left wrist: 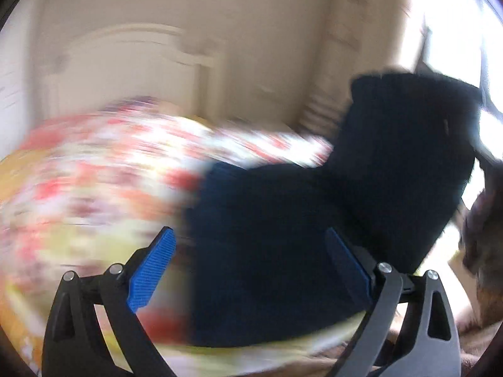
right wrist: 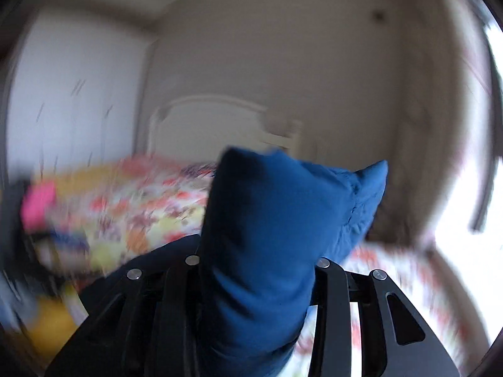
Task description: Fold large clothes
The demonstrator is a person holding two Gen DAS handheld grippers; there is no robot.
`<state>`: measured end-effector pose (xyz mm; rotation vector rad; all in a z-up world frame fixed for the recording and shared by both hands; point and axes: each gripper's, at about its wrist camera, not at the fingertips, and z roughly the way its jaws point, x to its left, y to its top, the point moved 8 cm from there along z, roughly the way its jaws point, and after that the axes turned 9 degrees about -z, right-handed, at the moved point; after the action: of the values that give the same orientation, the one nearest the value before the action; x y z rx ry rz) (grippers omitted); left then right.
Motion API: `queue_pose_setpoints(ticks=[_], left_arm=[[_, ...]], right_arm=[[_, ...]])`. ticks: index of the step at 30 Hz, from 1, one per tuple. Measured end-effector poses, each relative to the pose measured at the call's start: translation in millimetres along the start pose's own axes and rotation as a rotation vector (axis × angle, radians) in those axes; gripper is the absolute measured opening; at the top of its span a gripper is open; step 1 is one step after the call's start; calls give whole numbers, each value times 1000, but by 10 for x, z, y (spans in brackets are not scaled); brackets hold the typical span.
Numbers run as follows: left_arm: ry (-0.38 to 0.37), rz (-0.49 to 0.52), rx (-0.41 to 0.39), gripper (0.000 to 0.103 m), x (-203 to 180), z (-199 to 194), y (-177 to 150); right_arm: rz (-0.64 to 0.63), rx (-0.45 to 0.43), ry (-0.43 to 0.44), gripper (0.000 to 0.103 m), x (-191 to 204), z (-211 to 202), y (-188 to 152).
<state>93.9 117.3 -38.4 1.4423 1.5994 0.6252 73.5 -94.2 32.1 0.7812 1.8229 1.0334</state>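
Blue garment (right wrist: 261, 251) bunched, lifted above floral bedspread (right wrist: 151, 207), clamped in right gripper (right wrist: 256, 264). Left gripper (left wrist: 251, 267) spread wide, nothing pinched, dark fabric beyond its fingers. White headboard (left wrist: 125, 62) behind. Heavy motion blur throughout.

Loads of open air above the bed (left wrist: 103, 169) up toward the headboard (left wrist: 125, 62), easy pass there. Right of the bed, blocked by the raised blue garment (left wrist: 393, 163). Same garment bunched up right between the right gripper (right wrist: 257, 270) jaws, hiding the bed's middle.
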Motion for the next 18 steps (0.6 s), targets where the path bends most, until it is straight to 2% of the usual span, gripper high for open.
queue_pose_setpoints(ticks=[2, 3, 5, 6, 7, 8, 10, 13, 16, 18], left_arm=[[70, -82, -64, 95, 424, -203, 191], [93, -115, -92, 96, 596, -306, 256], [134, -156, -134, 96, 835, -489, 317], [151, -170, -146, 96, 926, -542, 324], [158, -178, -149, 96, 970, -577, 317], [157, -185, -144, 96, 1010, -574, 303], [137, -177, -130, 96, 971, -564, 292], [48, -122, -104, 96, 675, -353, 426], [-63, 8, -43, 98, 64, 28, 693], [-132, 92, 38, 99, -334, 345, 790]], right_arm=[[-196, 32, 46, 36, 656, 342, 114], [-313, 70, 87, 36, 1071, 522, 58], [-569, 185, 173, 37, 1812, 820, -297], [-698, 222, 196, 40, 2112, 883, -531], [-852, 198, 137, 44, 2350, 893, -725], [-936, 179, 104, 49, 2475, 869, -815], [-950, 179, 97, 50, 2526, 866, -842], [-901, 175, 126, 50, 2443, 867, -808], [-927, 163, 96, 52, 2490, 885, -848], [-917, 157, 92, 52, 2482, 882, -849]])
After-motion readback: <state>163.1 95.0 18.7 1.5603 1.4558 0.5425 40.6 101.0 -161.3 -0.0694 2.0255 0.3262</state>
